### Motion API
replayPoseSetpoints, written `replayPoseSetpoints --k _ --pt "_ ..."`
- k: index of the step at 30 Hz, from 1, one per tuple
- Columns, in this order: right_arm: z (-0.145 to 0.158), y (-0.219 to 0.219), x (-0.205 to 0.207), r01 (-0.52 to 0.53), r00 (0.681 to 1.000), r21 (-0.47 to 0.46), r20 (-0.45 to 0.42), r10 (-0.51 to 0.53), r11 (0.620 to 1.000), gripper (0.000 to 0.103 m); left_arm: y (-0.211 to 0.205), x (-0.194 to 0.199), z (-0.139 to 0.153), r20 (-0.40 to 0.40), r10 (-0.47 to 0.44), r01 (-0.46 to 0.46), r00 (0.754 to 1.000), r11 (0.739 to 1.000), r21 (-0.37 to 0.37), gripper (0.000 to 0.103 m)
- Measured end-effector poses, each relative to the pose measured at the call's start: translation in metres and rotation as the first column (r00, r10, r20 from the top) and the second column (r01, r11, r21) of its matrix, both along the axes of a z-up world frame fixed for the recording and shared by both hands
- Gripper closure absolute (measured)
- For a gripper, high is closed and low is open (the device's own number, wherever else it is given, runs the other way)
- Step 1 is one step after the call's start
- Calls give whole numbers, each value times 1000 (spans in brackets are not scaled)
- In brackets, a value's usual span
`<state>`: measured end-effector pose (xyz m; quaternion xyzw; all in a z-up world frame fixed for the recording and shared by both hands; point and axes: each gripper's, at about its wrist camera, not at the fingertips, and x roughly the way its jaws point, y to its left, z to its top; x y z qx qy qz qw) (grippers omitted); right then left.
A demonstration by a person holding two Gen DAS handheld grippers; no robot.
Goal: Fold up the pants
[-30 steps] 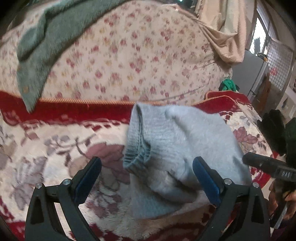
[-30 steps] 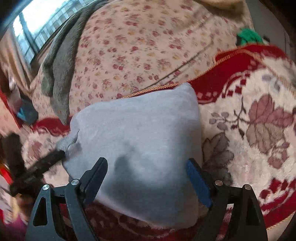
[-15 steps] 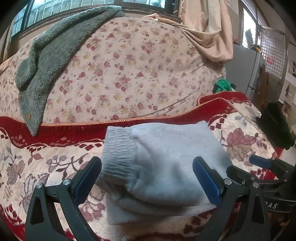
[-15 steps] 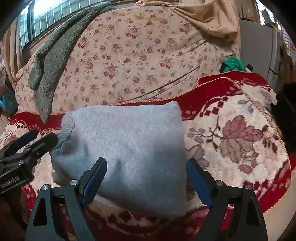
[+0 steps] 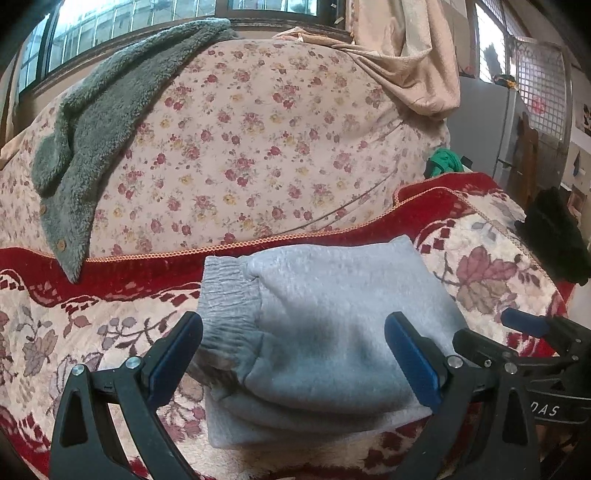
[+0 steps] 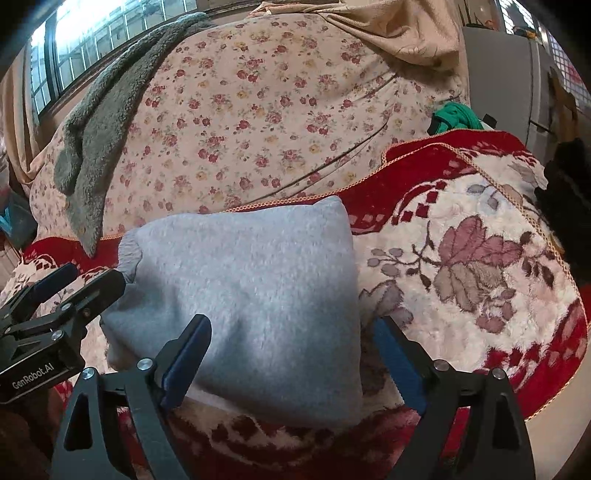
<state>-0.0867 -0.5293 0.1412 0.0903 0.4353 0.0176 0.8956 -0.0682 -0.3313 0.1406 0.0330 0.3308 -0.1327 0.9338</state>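
Grey pants (image 5: 332, 325) folded compact, ribbed cuff showing; both tools spread wide, holding nothing.

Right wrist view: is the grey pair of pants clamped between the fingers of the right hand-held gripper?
No. The right hand-held gripper stands wide open over the folded grey pants, its blue pads not pressing them.

A lived-in room in a home. A bed wears a red flowered blanket (image 5: 480, 266), with a big floral quilt (image 5: 258, 147) heaped along its far edge and a grey fleece (image 5: 92, 122) slung over it. Behind are a barred window (image 5: 110, 22), a beige curtain (image 5: 413, 55) and a fridge (image 5: 491, 122) at the right.
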Motion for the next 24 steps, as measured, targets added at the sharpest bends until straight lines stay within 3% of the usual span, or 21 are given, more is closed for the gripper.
replayPoseSetpoints --k 16,24 --pt "-6 -3 3 7 1000 27 -19 -6 1000 10 9 2 -2 -12 0 0 1000 1000 -19 4" --pt "-10 0 6 -6 1000 31 -31 7 999 10 11 3 -2 -2 11 -11 1000 1000 5 4"
